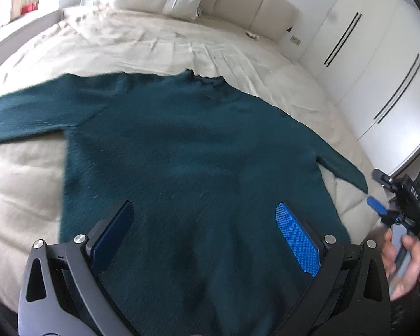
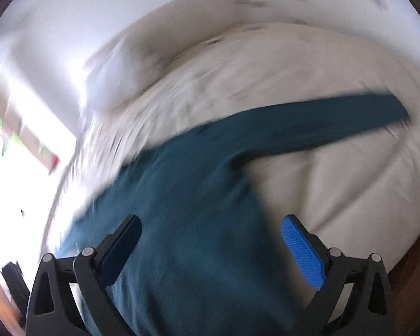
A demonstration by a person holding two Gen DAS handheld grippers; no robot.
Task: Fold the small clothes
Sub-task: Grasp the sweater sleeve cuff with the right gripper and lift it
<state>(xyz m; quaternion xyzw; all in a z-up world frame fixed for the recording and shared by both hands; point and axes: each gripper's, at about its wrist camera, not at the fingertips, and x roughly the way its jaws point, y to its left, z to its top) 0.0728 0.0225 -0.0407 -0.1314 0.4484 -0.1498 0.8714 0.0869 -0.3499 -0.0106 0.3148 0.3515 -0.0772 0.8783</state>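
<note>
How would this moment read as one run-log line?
sweater: flat on bed, unfolded | left gripper: open | right gripper: open

sweater (image 1: 182, 151): fuzzy matt knit; bedcover (image 1: 28, 173): creased cloth; wardrobe (image 1: 378, 56): glossy

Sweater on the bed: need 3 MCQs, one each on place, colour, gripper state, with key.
1. Where does the sweater lie?
A. flat on the bed
B. on a chair
C. in a drawer

2. What colour is it?
A. red
B. dark teal
C. yellow

3. How is the left hand-held gripper?
A. shut on a sleeve
B. shut on the collar
C. open above the sweater body

Key: A, it is spread on the beige cover with both sleeves out; B, the knit is dark teal in both views; C, the jaws stand wide apart with nothing between the pads.
</note>
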